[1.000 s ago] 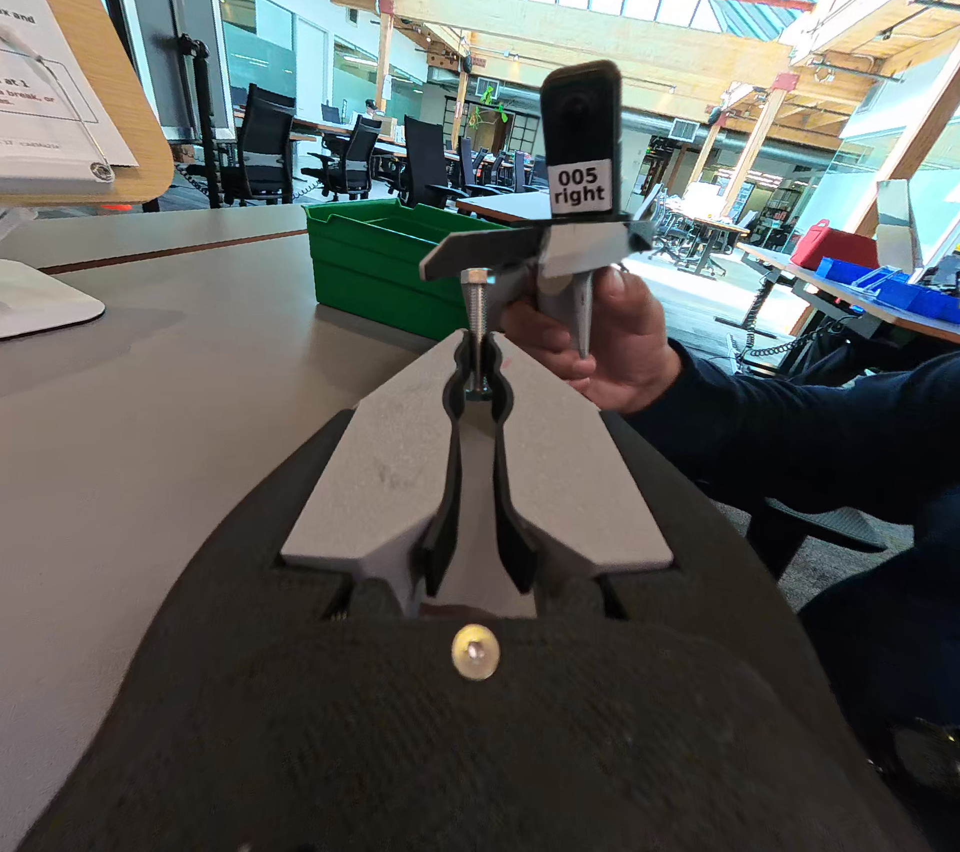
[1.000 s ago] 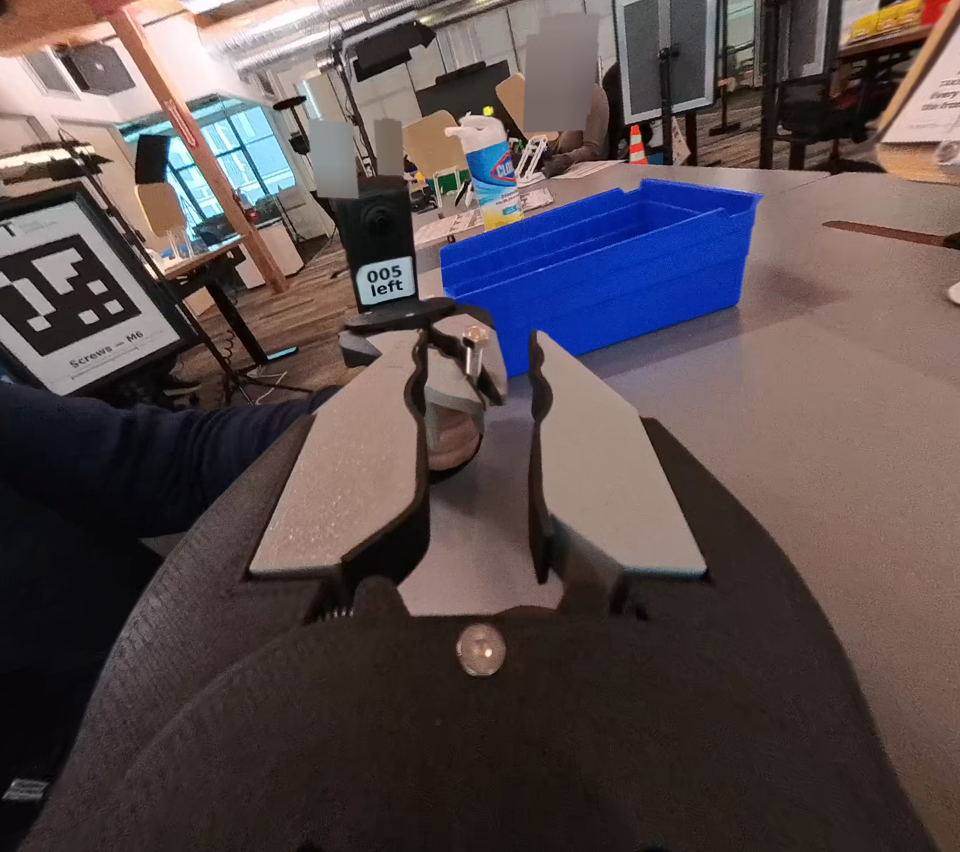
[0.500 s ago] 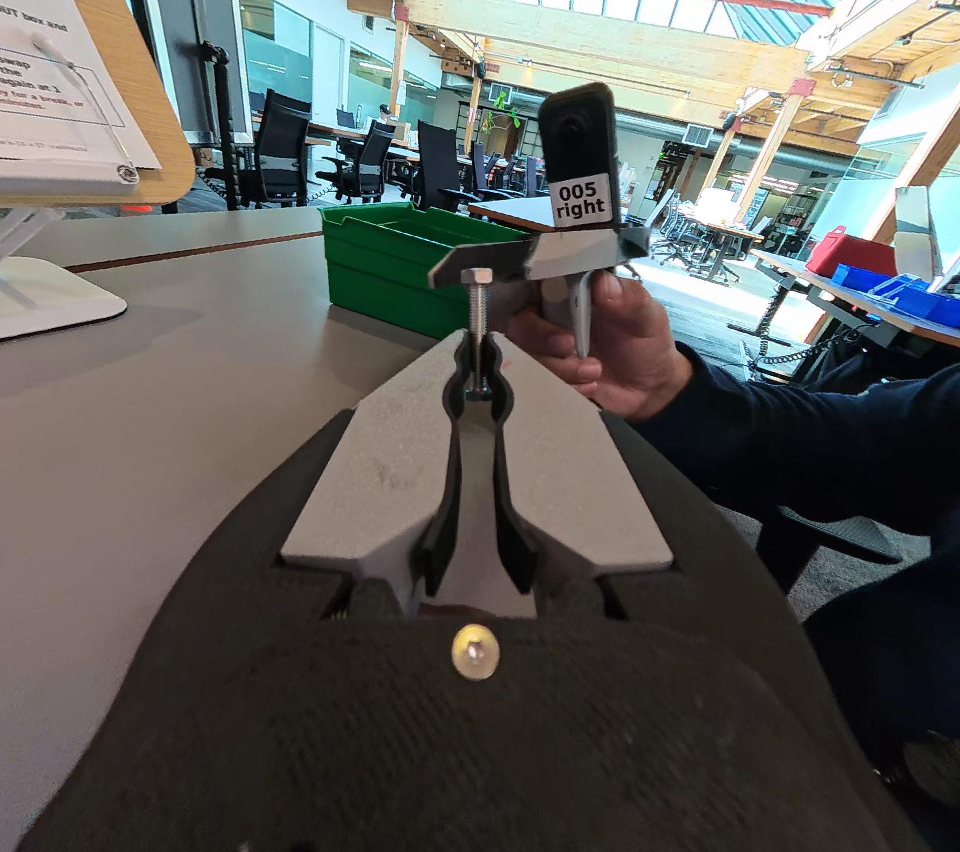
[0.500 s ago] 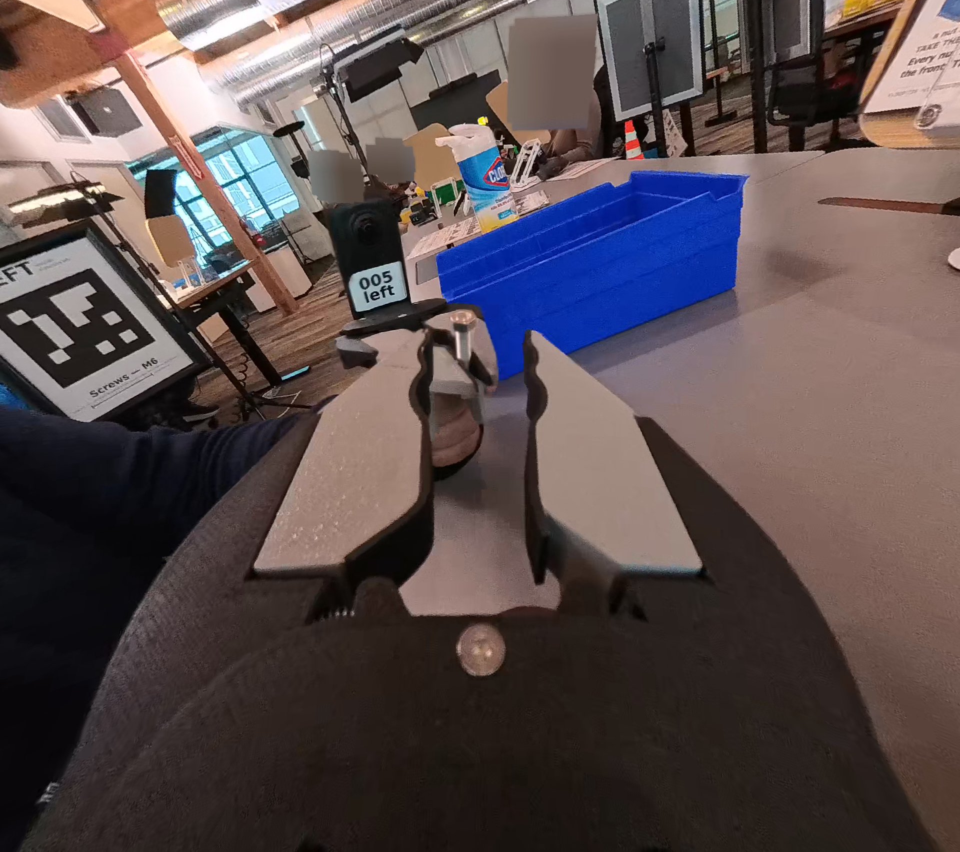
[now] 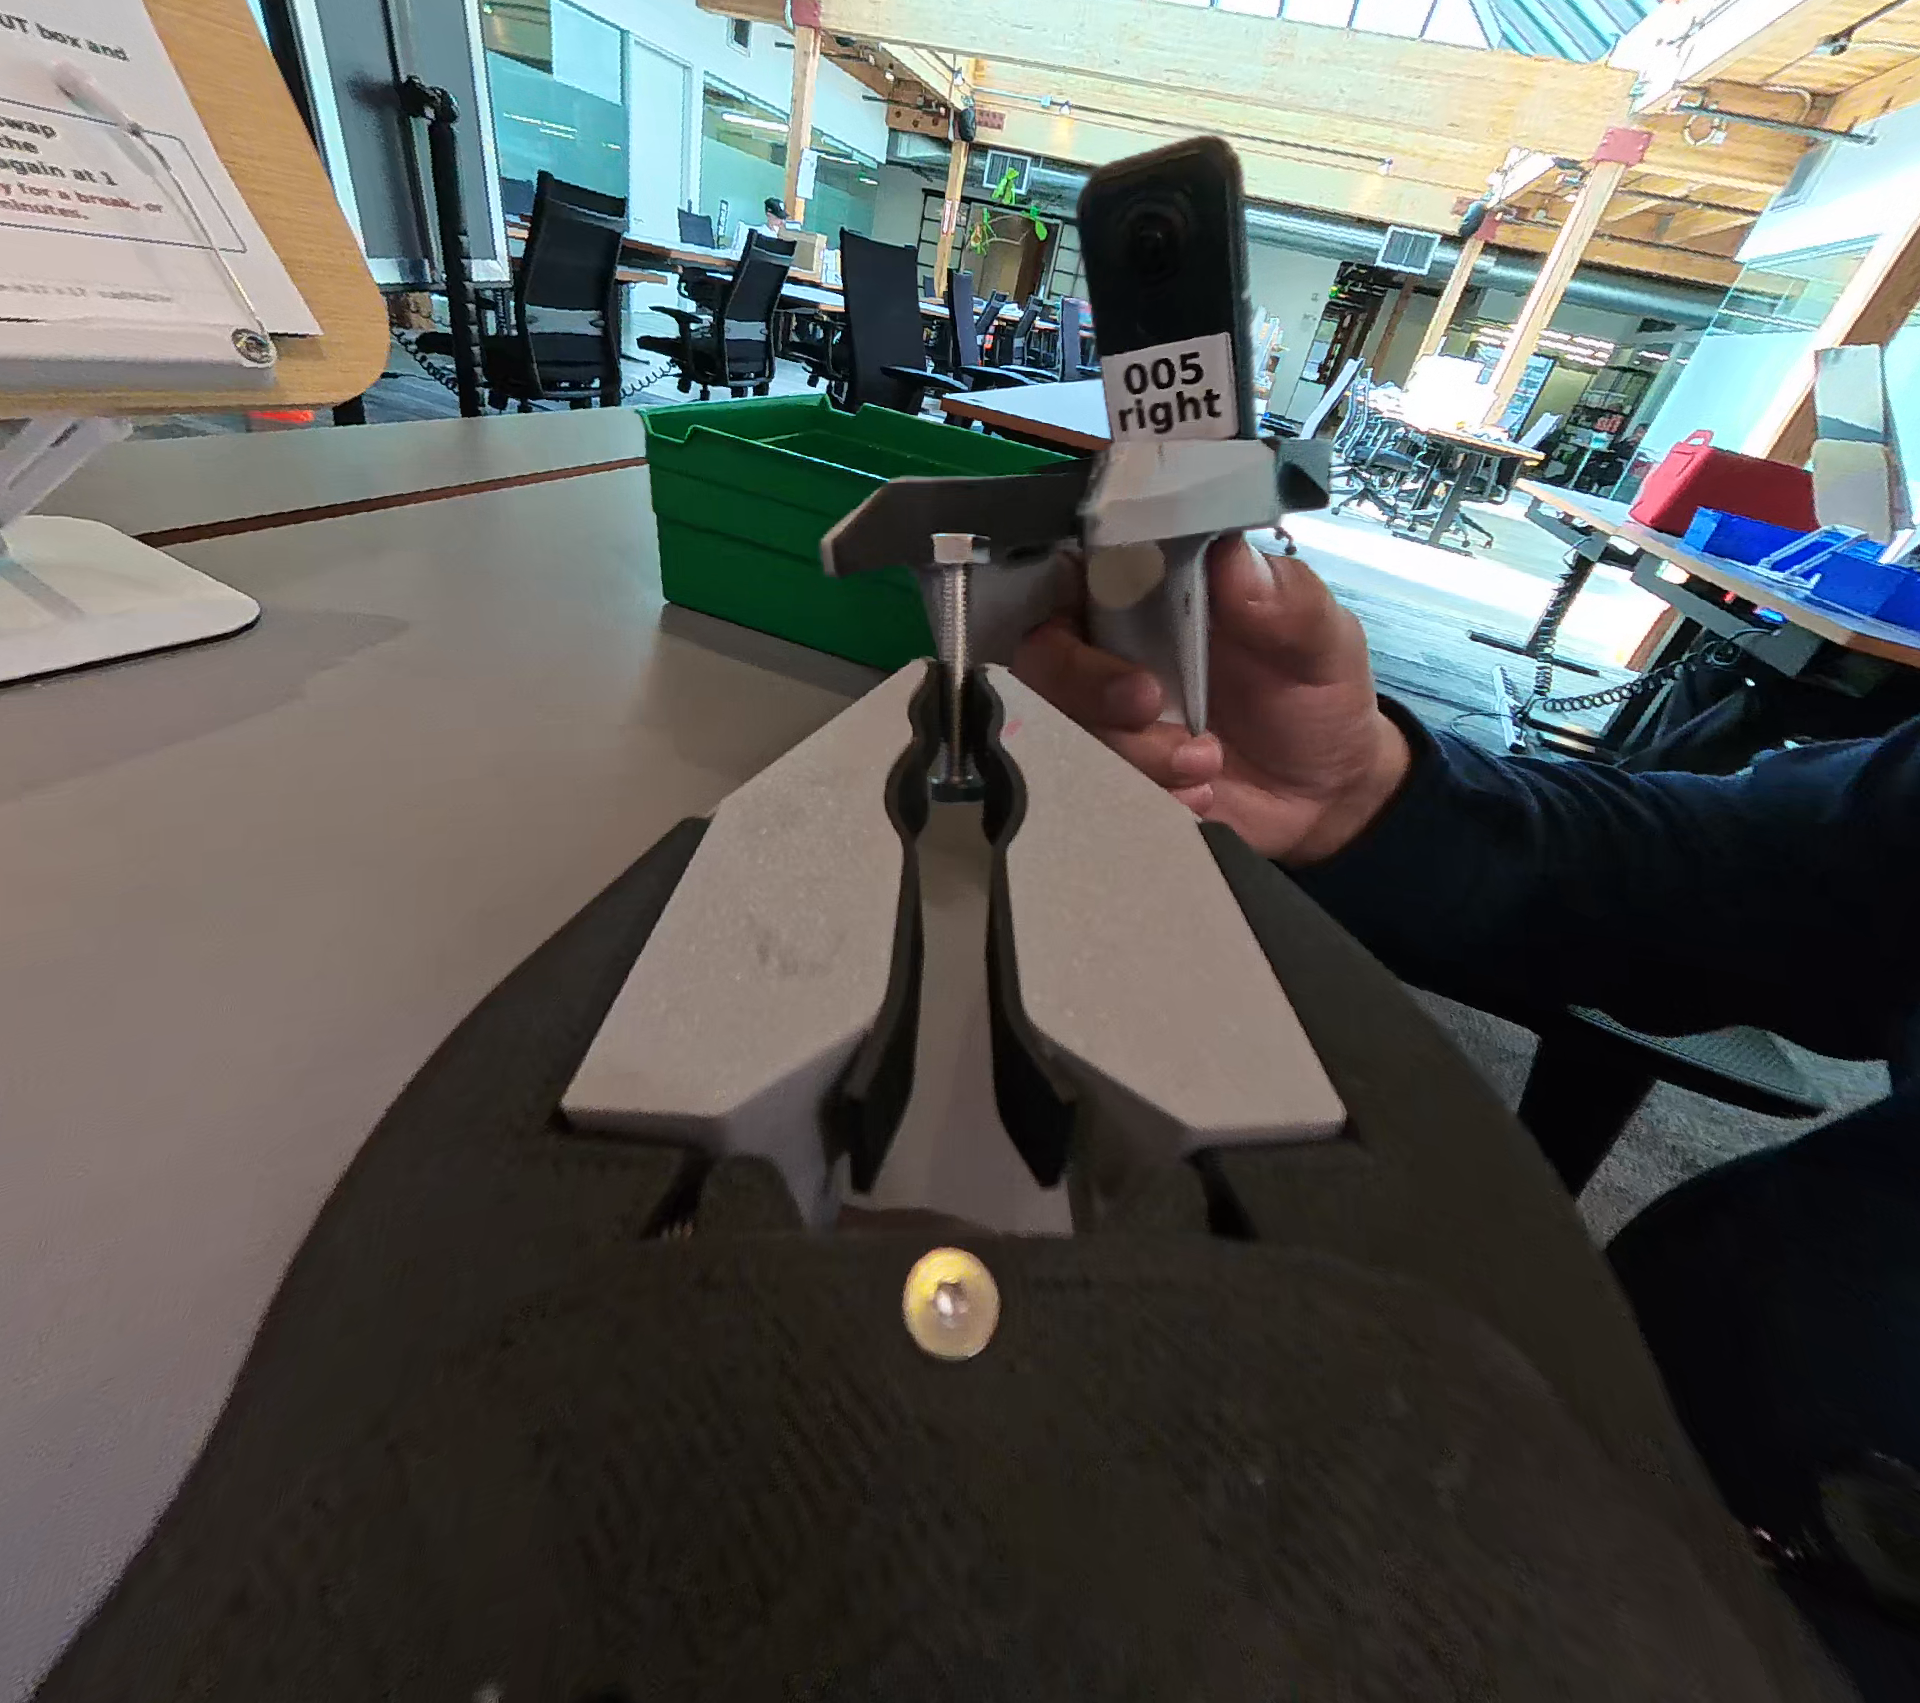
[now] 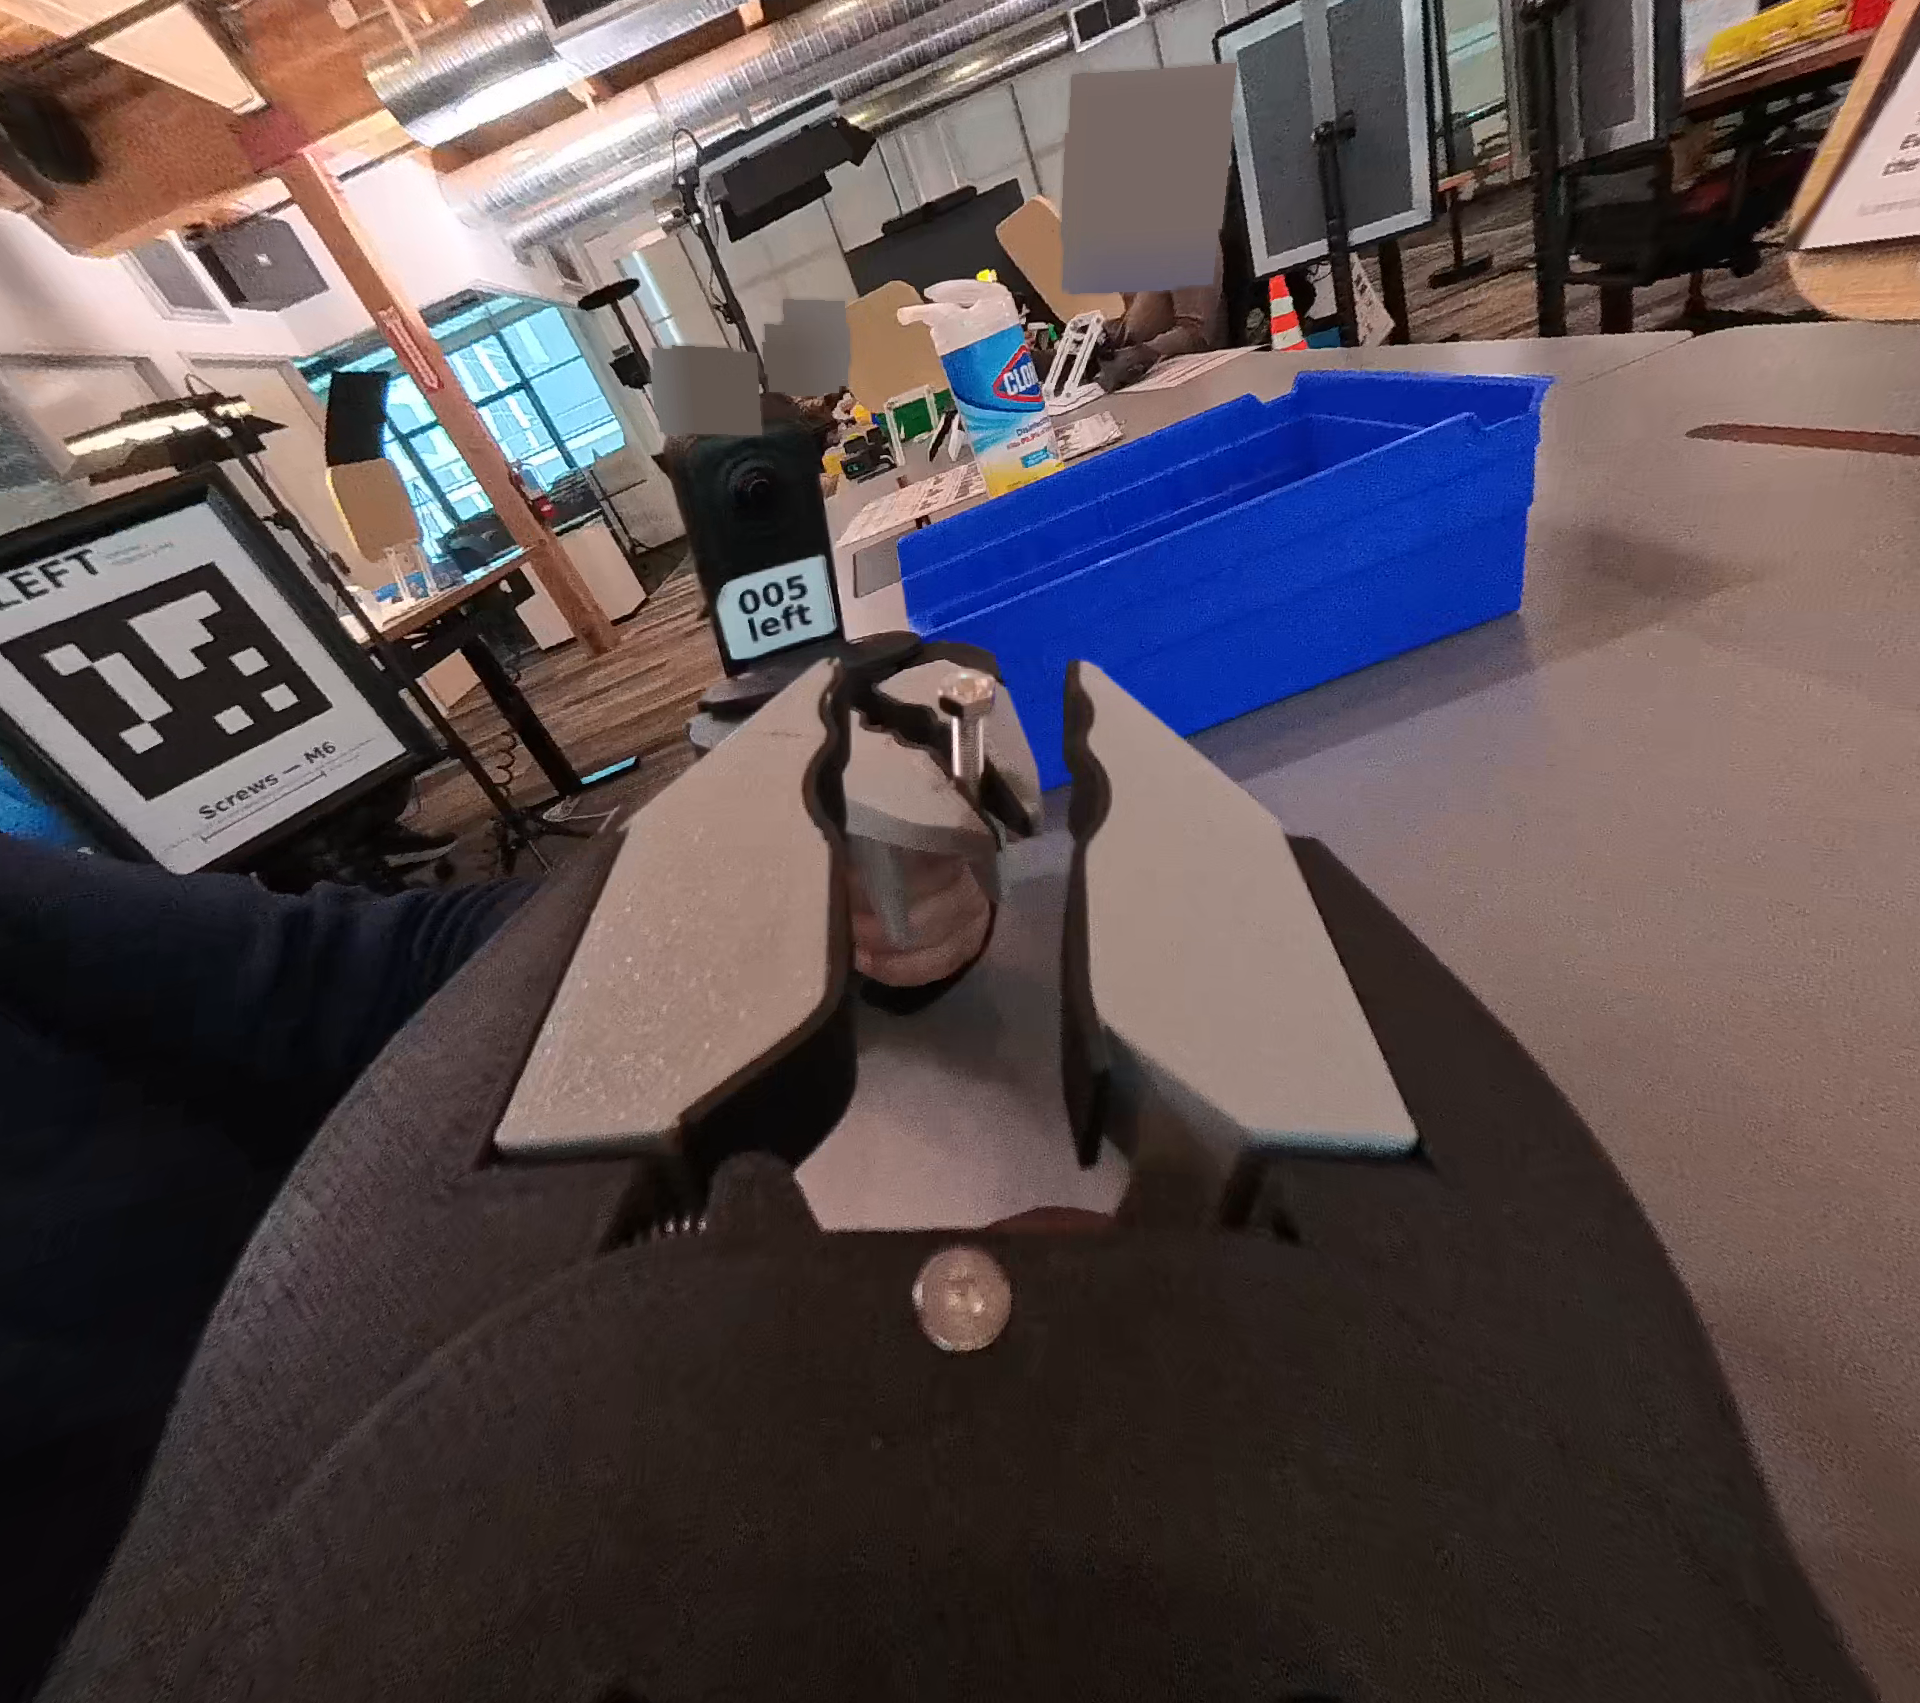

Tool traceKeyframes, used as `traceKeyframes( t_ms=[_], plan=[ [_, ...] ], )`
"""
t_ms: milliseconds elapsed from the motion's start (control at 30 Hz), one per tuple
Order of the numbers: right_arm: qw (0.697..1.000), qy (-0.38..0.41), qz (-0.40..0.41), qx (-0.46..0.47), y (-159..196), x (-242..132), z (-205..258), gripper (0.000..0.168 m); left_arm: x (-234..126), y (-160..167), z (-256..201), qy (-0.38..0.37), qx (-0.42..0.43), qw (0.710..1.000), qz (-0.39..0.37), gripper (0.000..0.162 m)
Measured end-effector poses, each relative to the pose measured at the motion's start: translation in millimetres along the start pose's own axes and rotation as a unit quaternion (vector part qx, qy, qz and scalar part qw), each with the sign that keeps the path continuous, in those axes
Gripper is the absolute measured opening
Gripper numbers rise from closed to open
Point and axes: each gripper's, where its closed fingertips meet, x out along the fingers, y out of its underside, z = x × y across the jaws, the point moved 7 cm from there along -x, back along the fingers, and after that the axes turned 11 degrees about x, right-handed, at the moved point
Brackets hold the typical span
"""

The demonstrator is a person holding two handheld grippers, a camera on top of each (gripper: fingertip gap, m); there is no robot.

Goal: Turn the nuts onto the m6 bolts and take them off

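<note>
My left gripper is shut on an upright silver M6 bolt, hex head up, above the grey table. A small dark nut sits on the bolt's lower end, just behind the fingertips. My right gripper is open and empty. The bolt stands in the gap between its fingers, a little beyond them. The left gripper holds it from below in that view. In the left wrist view the right gripper shows side-on behind the bolt head, held by a hand.
A green bin stands on the table behind the bolt. A blue bin stands past the right gripper, with a wipes canister behind it. A paper sign on a stand is at the left. A marker board stands off the table. The tips of both grippers are at nearly the same place.
The left gripper keeps its hold on the bolt. The right gripper stays open and has only drifted slightly around the bolt head.
</note>
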Motion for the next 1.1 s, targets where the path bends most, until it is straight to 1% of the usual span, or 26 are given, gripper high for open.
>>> traceKeyframes(
  t_ms=[200,367,500,633,867,1000,1100],
  plan=[
    [1.0,-0.012,0.009,-0.005,5.0,0.2,4.9,0.031,2.6,1.6,0.0,0.001,-0.001,1.0,0.008,0.002],
    [1.0,-0.015,0.019,-0.003,5.2,11.7,5.1,0.035,3.3,2.0,-2.1,0.003,0.006,1.0,0.011,0.002],
    [1.0,0.005,-0.004,-0.008,1.0,0.2,1.5,0.033,0.3,0.9,0.8,-0.005,0.001,1.0,0.005,0.002],
    [1.0,0.005,0.006,-0.02,3.8,-6.2,3.4,0.025,2.2,1.8,-0.1,-0.004,0.005,1.0,0.011,0.002],
    [1.0,-0.002,0.008,-0.014,2.3,5.8,5.1,0.03,2.2,2.2,-1.3,-0.002,0.007,1.0,0.012,0.002],
    [1.0,0.021,-0.01,-0.016,-1.4,-7.1,1.3,0.029,0.5,1.3,-0.1,-0.007,0.008,1.0,0.009,0.002],
    [0.999,0.029,-0.007,-0.016,1.1,-13.5,2.4,0.028,1.4,2.0,0.0,-0.01,0.011,1.0,0.013,0.002]
  ],
)
